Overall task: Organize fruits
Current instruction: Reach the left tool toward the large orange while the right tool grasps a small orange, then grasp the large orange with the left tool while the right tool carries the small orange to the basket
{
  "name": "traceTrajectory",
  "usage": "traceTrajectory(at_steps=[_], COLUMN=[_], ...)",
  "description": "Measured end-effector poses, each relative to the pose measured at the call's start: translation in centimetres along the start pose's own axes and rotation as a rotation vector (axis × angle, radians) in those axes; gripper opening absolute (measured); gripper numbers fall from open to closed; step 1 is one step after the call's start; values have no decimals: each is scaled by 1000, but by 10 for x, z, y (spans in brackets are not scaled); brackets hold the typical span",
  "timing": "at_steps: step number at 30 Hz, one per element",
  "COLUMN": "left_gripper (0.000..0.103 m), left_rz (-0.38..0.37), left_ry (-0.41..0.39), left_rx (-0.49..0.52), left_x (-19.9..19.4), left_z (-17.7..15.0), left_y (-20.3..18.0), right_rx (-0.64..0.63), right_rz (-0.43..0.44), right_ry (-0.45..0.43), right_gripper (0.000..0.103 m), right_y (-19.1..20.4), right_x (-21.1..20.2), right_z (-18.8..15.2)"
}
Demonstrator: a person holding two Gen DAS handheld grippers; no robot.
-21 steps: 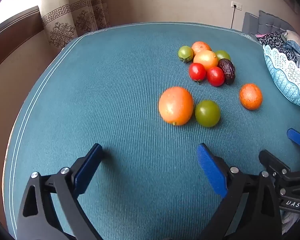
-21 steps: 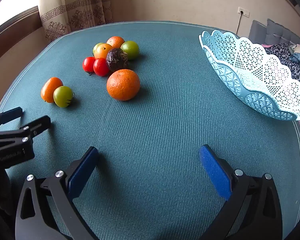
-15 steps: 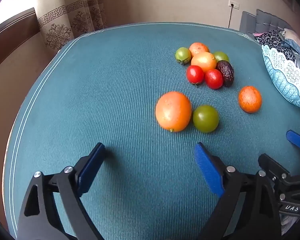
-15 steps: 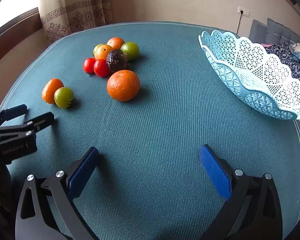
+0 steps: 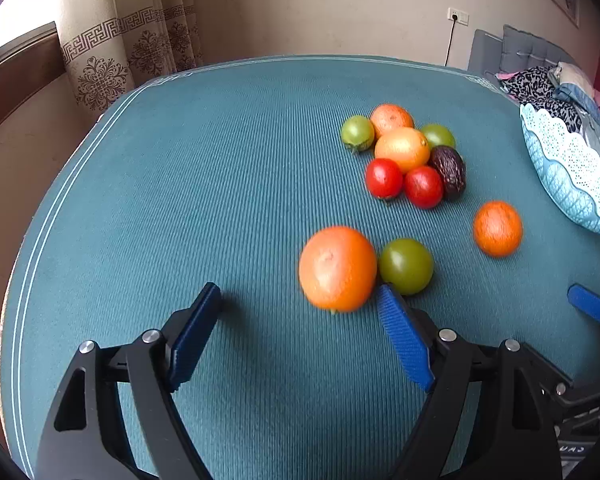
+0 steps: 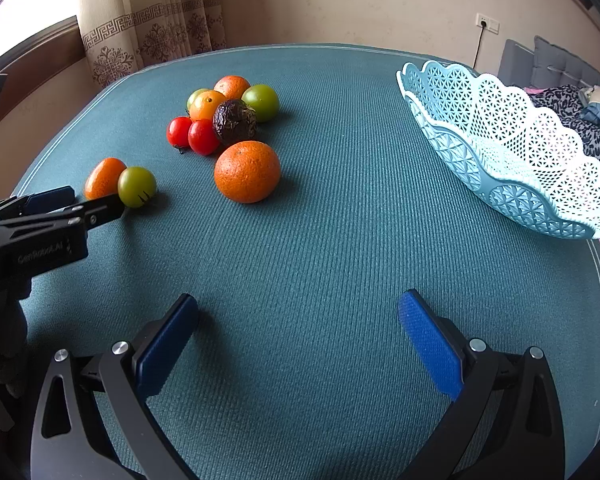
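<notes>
1. Left wrist view showed the left gripper w/ jaws apart, nothing between the pads; big orange sat just ahead of the tips, its edge close by the right-side pad, contact unclear (blurry).
2. Green tomato was touching that orange, just behind the same pad.
3. Right wrist view showed the right gripper w/ jaws wide apart, empty, over bare teal tablecloth; no fruit near it.
4. Only the right view gave the whole light-blue lattice basket, empty, at the table's right side; left view caught just its rim.
5. Right view also showed the left gripper from the side, tips just beside the orange/green pair.
6. Lone orange lay apart from the pile in both views, btwn pile and basket.
7. Pile: two red tomatoes, dark wrinkled fruit, yellow-orange fruit, two green ones & another orange behind, all bunched together.
8. Around: patterned curtain, window, wall socket, clothes heap past the basket.
</notes>
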State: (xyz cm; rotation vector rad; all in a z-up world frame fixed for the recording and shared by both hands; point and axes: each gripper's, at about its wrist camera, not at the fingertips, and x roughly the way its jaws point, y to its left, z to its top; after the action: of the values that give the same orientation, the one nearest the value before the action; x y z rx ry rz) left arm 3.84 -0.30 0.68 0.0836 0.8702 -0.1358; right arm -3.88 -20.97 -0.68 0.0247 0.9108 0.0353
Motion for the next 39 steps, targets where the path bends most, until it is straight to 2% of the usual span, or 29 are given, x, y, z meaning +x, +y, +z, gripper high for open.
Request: traceTrajectory(at_steps=[5,9,10,12,13,16,18,22,25,31,39], left_gripper=[73,55,53,40,38,38,38,38,38,38,38], left_rz=[-36,-71,-86,-109,-117,-104,-107,-127,-145,-169,-181], left_ry=[-24,-34,-27,-50,-55,-57,-64,-13,3,20,-19], left_rx=[-14,-14,-18,-8,-7,-15,-50,-126,-145,-106,-52], left_x=[0,-3,-3,-8,-10,-12,-15,-14,-17,-24,-26], left_z=[3,1,-1,-2,-3,-5,-6,-10,-11,-18,-23], left_y=[0,-1,-1,-3,-4,-4,0,20,25,33,34], right_rx=[18,45,43,18,3,-29,-23,7,27,63,130], right_rz=[34,81,84,92,92,92,91,99,82,48,5], right_ry=[-3,-10,-18,-37,-44,-46,-36,-4,-4,-14,-52], right_gripper=[98,98,96,91,85,73,70,50,41,40,40], right_y=[-5,-8,-6,2,6,18,20,23,26,31,28], right_x=[-3,-7,-8,-10,-10,-4,3,23,27,20,-8], right_z=[2,9,13,22,26,42,50,66,71,77,73])
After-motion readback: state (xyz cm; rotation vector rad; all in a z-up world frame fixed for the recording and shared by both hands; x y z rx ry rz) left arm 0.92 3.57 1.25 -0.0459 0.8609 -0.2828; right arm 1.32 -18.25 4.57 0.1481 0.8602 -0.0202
